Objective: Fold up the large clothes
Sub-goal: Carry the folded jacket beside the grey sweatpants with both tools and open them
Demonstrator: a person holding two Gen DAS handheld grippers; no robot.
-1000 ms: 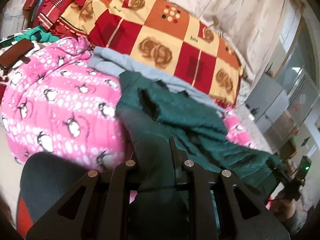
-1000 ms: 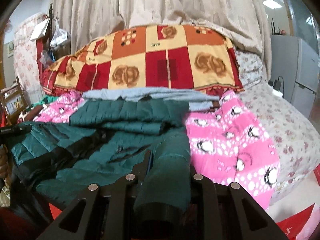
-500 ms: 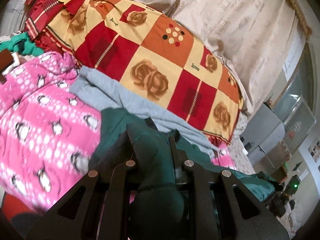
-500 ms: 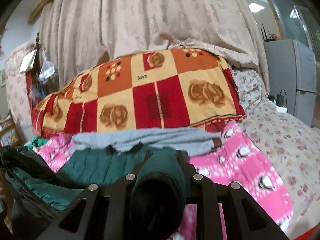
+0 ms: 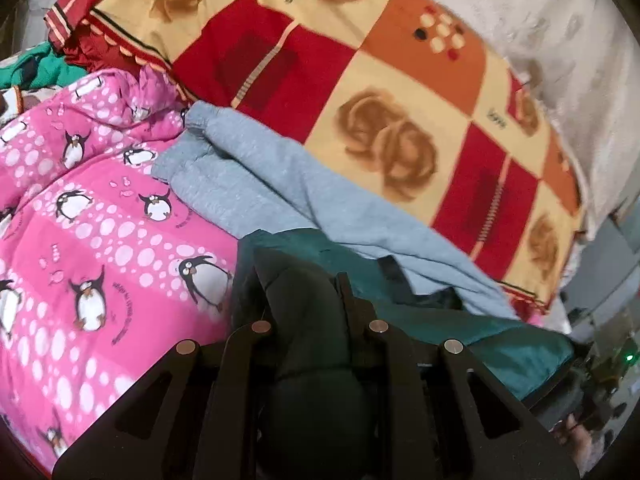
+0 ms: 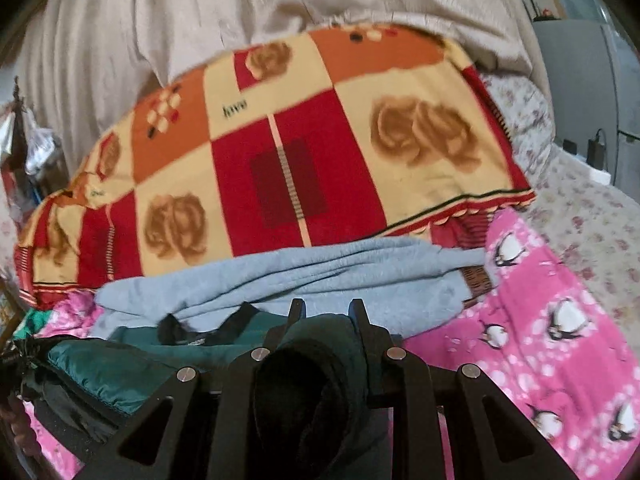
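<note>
A dark green padded jacket (image 5: 492,340) lies across the pink penguin blanket (image 5: 100,240) on the bed. My left gripper (image 5: 300,280) is shut on a bunched fold of the jacket, which bulges between its fingers. In the right wrist view the same green jacket (image 6: 120,364) spreads to the left, and my right gripper (image 6: 326,312) is shut on another bunched part of it. A folded light blue garment (image 6: 320,280) lies just beyond both grippers, with the jacket's far edge against it.
A big red, orange and cream rose-patterned blanket (image 6: 288,152) is piled behind the blue garment, with a beige curtain (image 6: 240,8) behind it. A flowered bedsheet (image 6: 580,216) and a grey fridge (image 6: 580,92) are to the right.
Both grippers have carried their holds on the green jacket forward across the bed toward the blue garment and rose blanket. Less of the jacket shows spread out in front of them.
</note>
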